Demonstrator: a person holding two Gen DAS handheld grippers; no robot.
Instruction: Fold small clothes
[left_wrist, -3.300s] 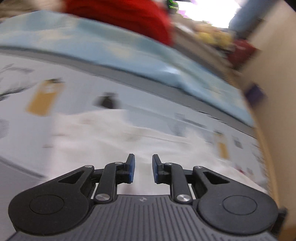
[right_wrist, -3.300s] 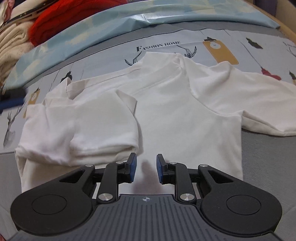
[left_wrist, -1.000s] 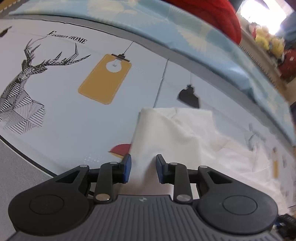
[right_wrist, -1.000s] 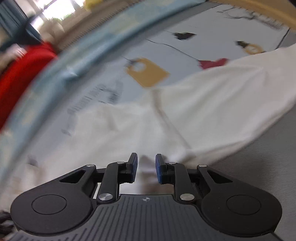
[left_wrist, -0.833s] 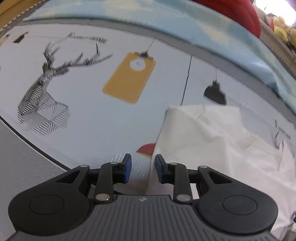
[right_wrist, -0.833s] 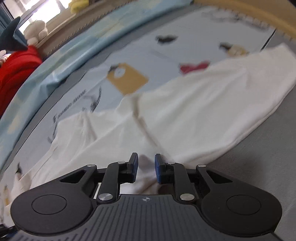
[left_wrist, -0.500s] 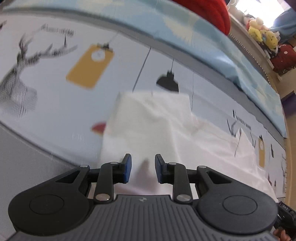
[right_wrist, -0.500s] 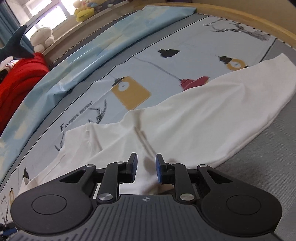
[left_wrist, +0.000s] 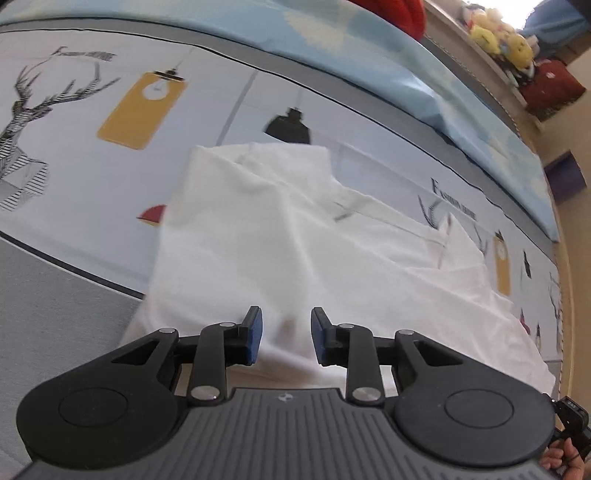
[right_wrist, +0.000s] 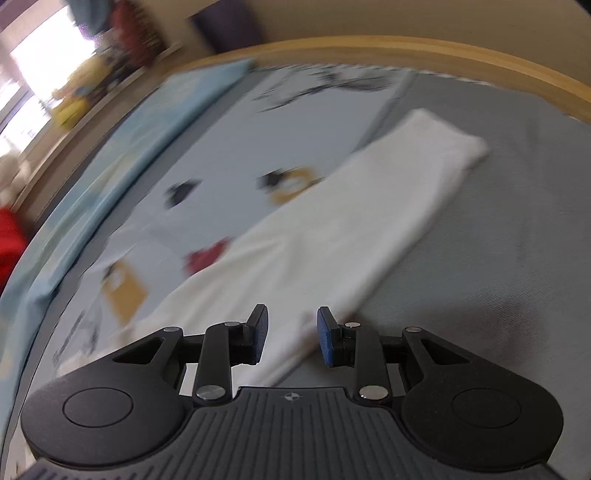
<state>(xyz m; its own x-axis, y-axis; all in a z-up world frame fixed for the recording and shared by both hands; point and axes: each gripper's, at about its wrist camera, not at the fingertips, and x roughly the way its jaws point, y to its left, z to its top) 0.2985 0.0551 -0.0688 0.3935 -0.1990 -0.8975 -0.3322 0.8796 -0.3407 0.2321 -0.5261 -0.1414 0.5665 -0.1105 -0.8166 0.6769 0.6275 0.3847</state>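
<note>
Beyond both parted, empty tools (left_wrist: 285, 334) (right_wrist: 291, 336), whose right jaws just widened, white shirt (left_wrist: 266, 236) covers printed sheet (left_wrist: 74, 155).

Daylight, bright. Blown-out window (right_wrist: 26, 74) at 10 o'clock in right wrist view; glare at 1 o'clock in left. Right view motion-blurred throughout; left sharper, white shirt (left_wrist: 280, 236) overexposed. Fisheye bends edges.

Printed bedsheet (left_wrist: 92, 177), light-blue quilt (left_wrist: 369, 48), red blanket (left_wrist: 399, 14), yellow plush toys (left_wrist: 498, 33), wooden bed frame (right_wrist: 443, 55).
</note>
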